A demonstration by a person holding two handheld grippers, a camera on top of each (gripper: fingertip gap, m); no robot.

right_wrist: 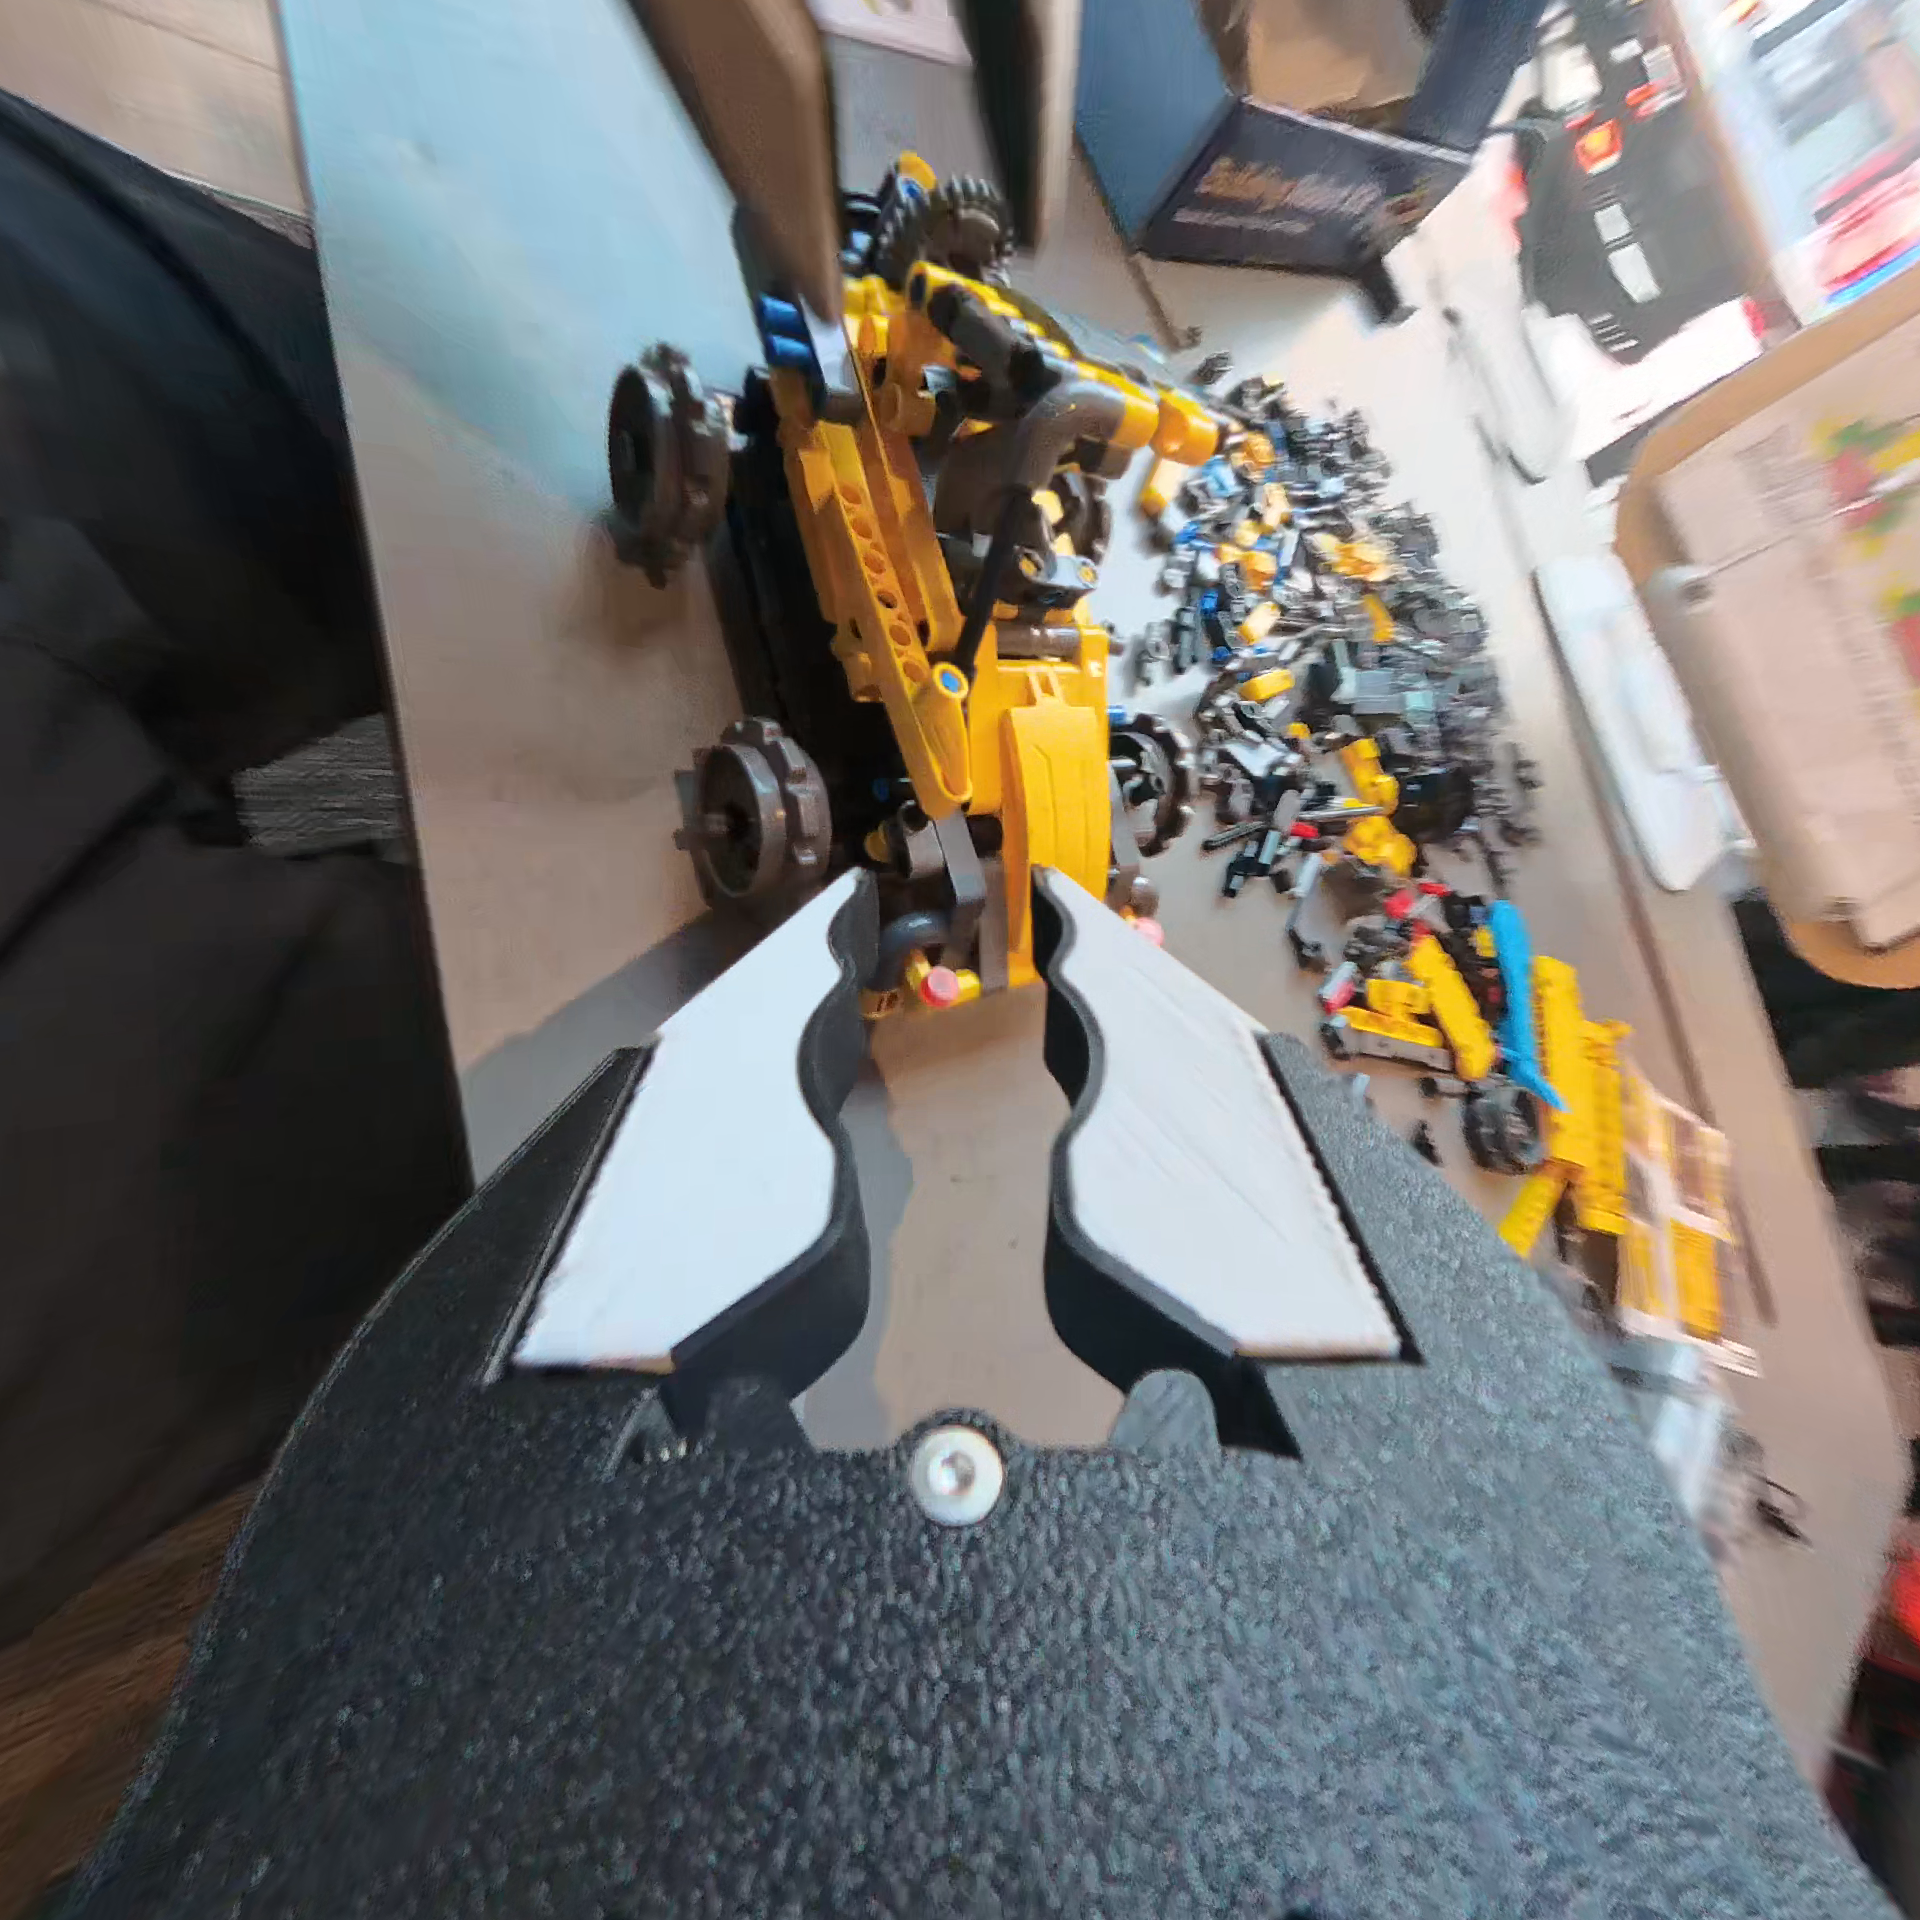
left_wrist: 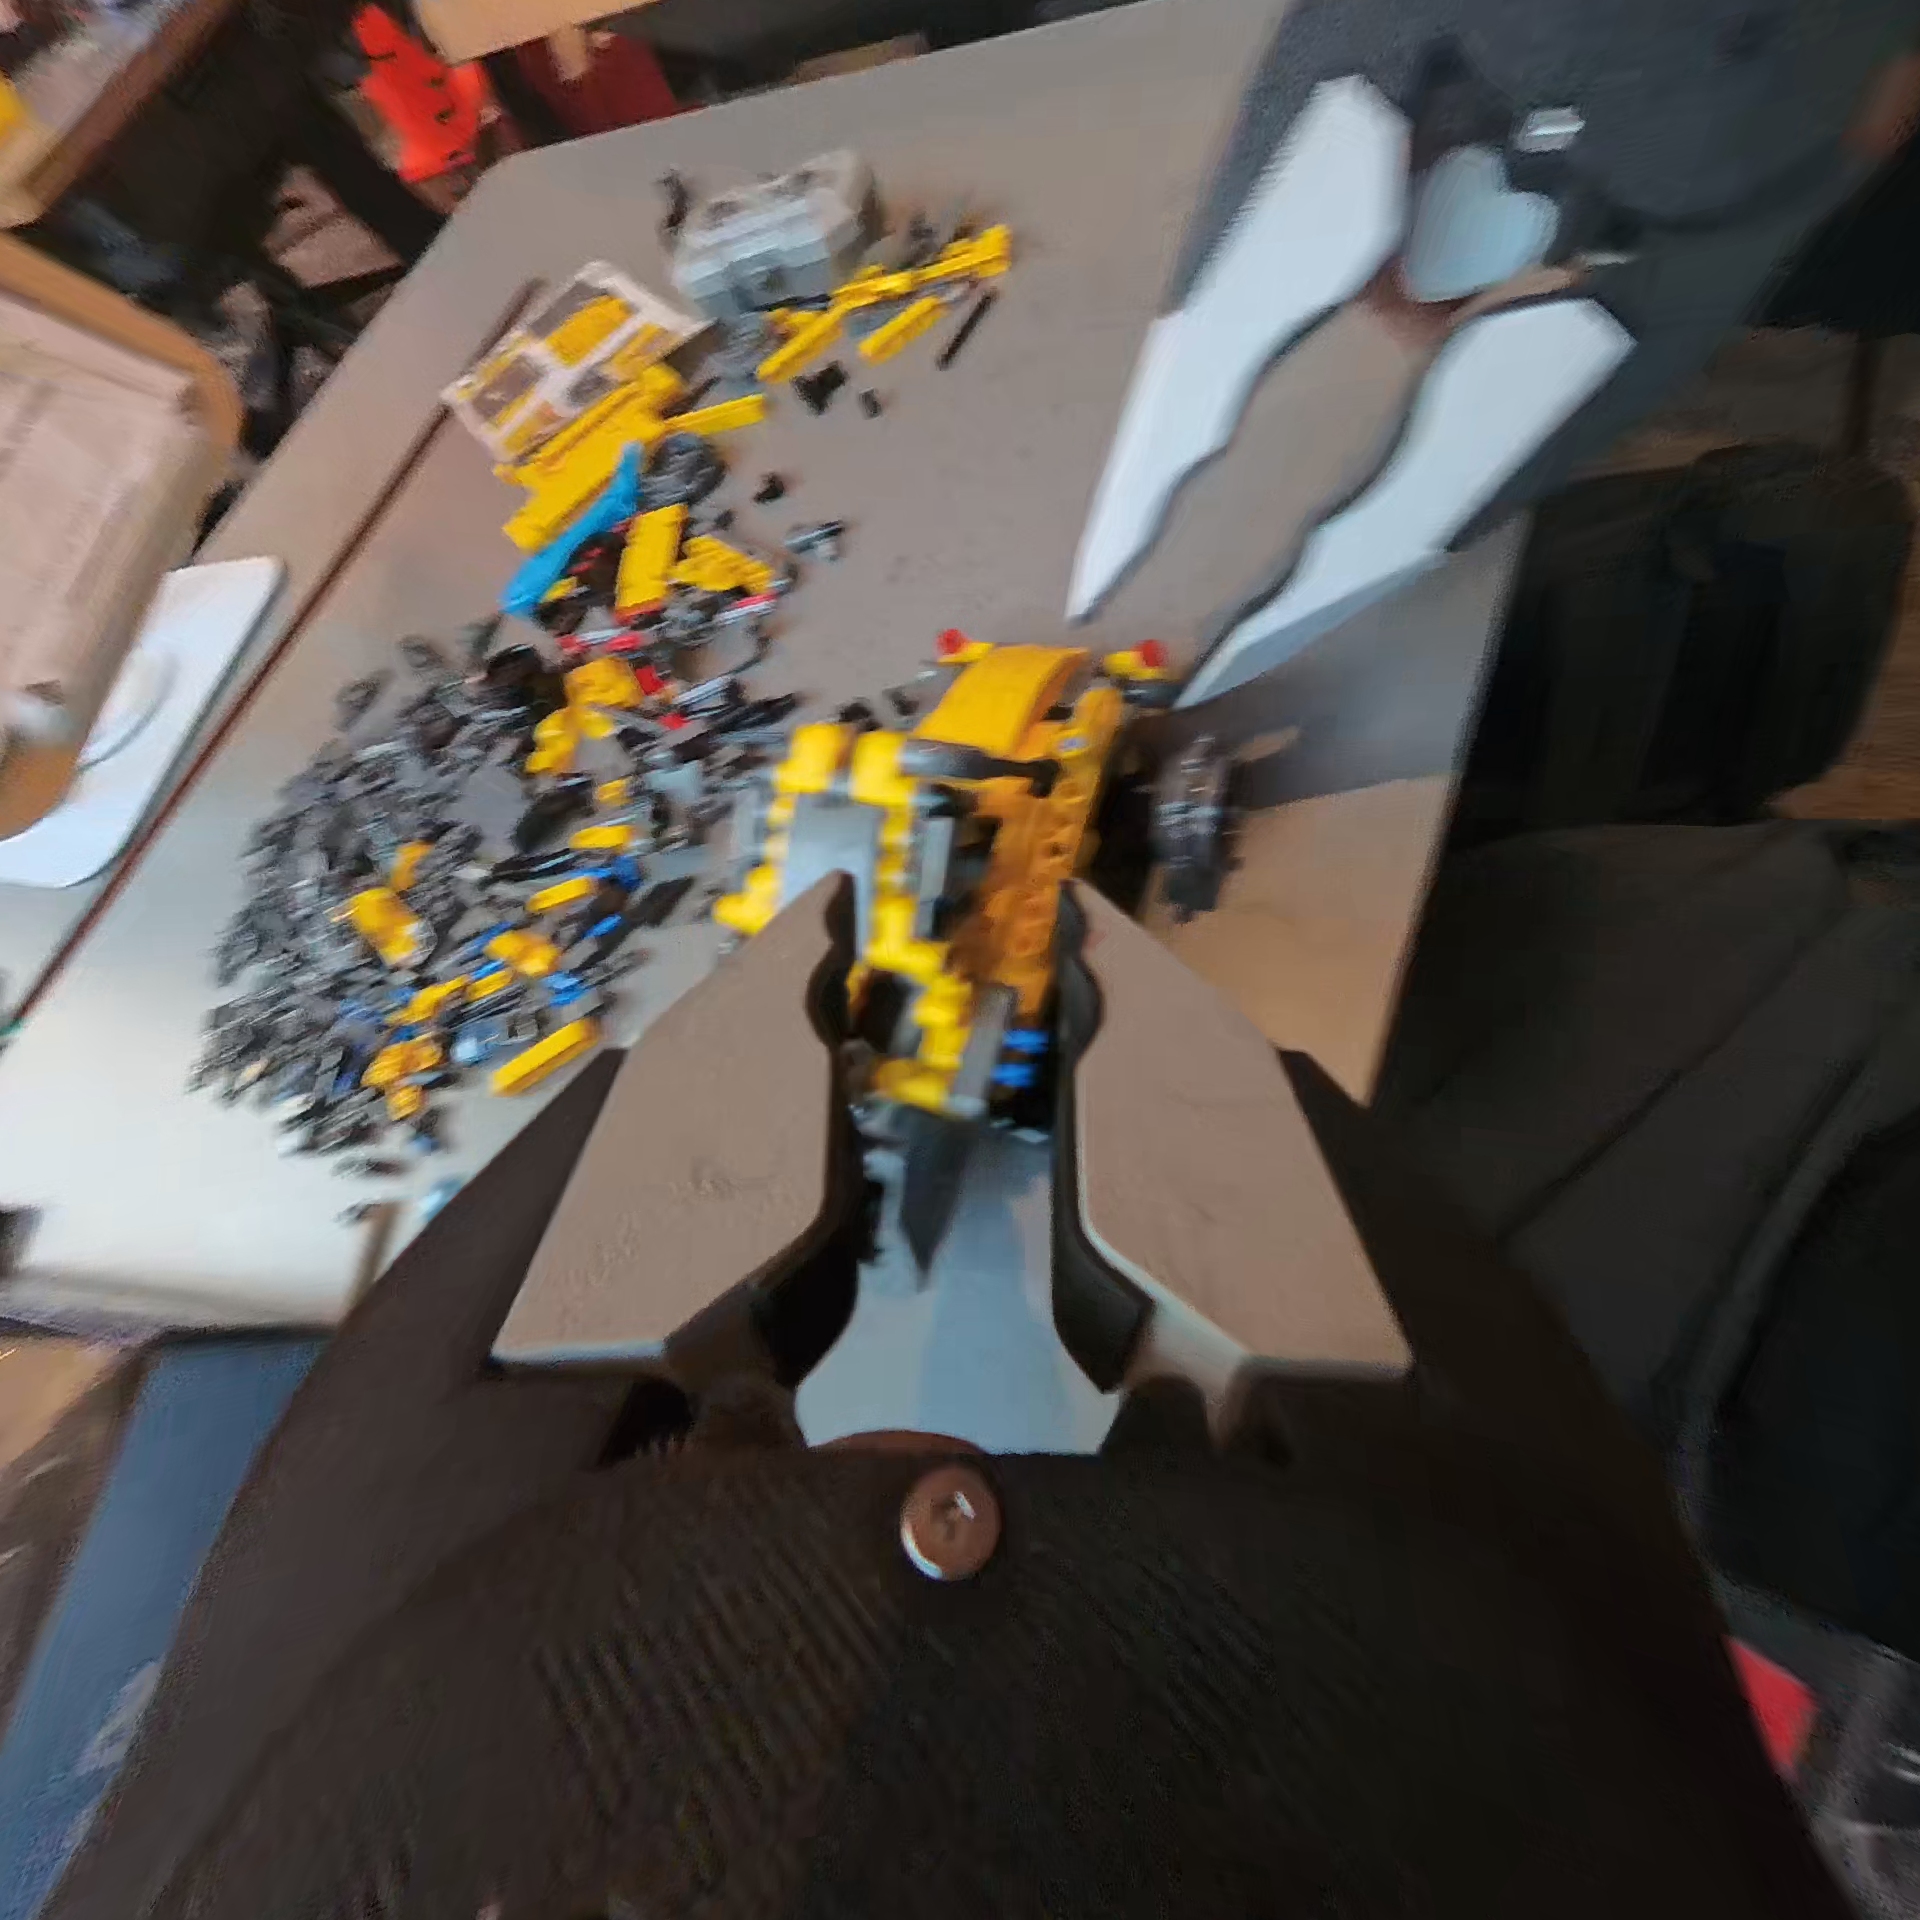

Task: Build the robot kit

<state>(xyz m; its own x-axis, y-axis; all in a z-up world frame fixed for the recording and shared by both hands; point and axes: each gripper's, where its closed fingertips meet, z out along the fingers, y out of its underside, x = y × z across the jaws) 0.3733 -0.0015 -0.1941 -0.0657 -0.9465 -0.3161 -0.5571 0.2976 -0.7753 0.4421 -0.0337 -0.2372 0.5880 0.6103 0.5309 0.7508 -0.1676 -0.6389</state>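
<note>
Left gripper [left_wrist: 951,914] is closed around the near end of a yellow brick-built vehicle model [left_wrist: 966,821]; its fingers [left_wrist: 727,1091] press on both sides of the model, narrow gap filled by yellow and grey parts. Model sits near the right edge of the grey table [left_wrist: 1039,260], partly off the surface at the gripped end as far as the blur lets me judge.

Right gripper [right_wrist: 951,894] is at the opposite end of the same model [right_wrist: 904,540], white-faced fingers [right_wrist: 727,1143] spread to a medium gap, tips either side of the yellow curved panel and a grey strut. Contact unclear; looks just at the model, not clamped. In the left wrist view the right gripper [left_wrist: 1143,644] comes in from upper right, tips just beside the model's far end with red studs.

Dark gear-like wheels [right_wrist: 665,457] stick out on the model's side toward the table edge.

Beside the model, a spread of loose pieces [left_wrist: 395,914], mostly black and grey with yellow and blue bits. Farther along, a second partial yellow assembly with a light-blue strip [left_wrist: 582,530], then a printed booklet [left_wrist: 561,343] and a grey block part [left_wrist: 769,229].

A white flat object [left_wrist: 156,717] lies on the neighbouring surface left. Dark chair or bag [left_wrist: 1662,935] right of the table. Both views motion-blurred.
</note>
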